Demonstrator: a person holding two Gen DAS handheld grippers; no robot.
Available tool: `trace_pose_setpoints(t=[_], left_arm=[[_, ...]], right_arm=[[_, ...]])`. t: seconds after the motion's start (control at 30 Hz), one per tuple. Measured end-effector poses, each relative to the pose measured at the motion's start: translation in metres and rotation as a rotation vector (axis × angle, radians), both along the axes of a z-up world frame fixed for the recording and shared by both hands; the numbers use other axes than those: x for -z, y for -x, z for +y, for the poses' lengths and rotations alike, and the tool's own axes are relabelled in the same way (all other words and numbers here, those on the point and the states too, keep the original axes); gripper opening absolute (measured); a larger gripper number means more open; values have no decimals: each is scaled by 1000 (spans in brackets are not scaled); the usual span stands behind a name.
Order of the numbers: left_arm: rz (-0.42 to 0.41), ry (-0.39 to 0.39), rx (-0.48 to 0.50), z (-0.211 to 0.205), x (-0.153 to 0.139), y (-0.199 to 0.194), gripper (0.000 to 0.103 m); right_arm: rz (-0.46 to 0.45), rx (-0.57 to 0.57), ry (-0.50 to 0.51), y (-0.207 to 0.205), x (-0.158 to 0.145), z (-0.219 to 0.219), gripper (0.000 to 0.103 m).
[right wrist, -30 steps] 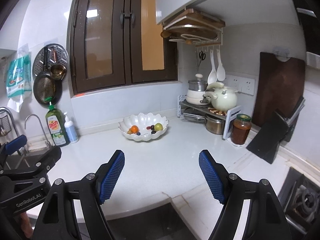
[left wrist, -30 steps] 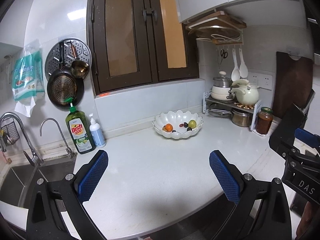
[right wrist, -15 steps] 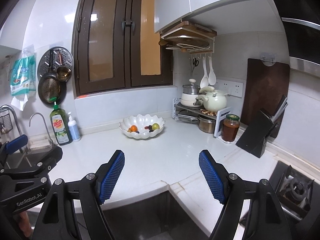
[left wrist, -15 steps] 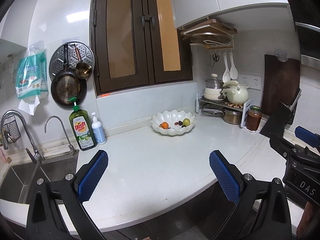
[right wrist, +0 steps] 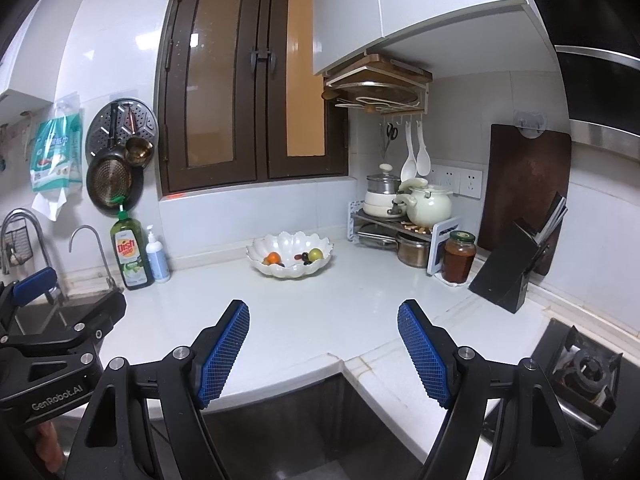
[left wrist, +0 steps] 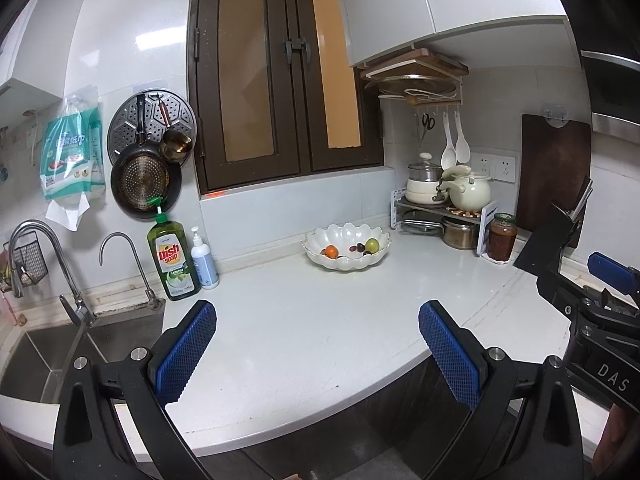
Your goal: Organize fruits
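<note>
Glossy white countertop [left wrist: 320,332] beneath a glazed scalloped bowl [left wrist: 346,246]; steel sink [left wrist: 48,356], dark wooden cutting board [right wrist: 524,184], glass jar [right wrist: 459,257], plastic soap bottle [left wrist: 173,258].

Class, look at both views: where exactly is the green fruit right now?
The green fruit lies in the white scalloped bowl, on its right side beside dark grapes, near the counter's back wall.

Your right gripper [right wrist: 323,354] hangs at the counter [right wrist: 304,312] edge, jaws wide, nothing between the blue pads [right wrist: 222,350]. Scalloped white bowl [right wrist: 289,255] sits well ahead by the back wall, holding an orange fruit [right wrist: 273,257], a green fruit [right wrist: 315,254] and dark grapes [right wrist: 303,257] between them. Left gripper [right wrist: 48,320] shows at your lower left. Jar [right wrist: 458,256] and knife block [right wrist: 516,264] stand right.
</note>
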State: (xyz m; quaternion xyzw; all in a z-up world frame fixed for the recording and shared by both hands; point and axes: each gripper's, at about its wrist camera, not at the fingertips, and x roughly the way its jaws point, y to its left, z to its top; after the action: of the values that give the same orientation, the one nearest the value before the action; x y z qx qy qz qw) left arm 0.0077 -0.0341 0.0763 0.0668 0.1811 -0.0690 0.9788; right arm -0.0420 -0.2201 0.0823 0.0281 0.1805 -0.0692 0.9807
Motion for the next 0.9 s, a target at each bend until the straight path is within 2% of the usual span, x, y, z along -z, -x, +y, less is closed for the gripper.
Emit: trace_pose_setpoints(t=[0.9], left_arm=[[2,8,24,-1,-1,13,103]], right_arm=[[6,8,-6,9,3,-4,78]])
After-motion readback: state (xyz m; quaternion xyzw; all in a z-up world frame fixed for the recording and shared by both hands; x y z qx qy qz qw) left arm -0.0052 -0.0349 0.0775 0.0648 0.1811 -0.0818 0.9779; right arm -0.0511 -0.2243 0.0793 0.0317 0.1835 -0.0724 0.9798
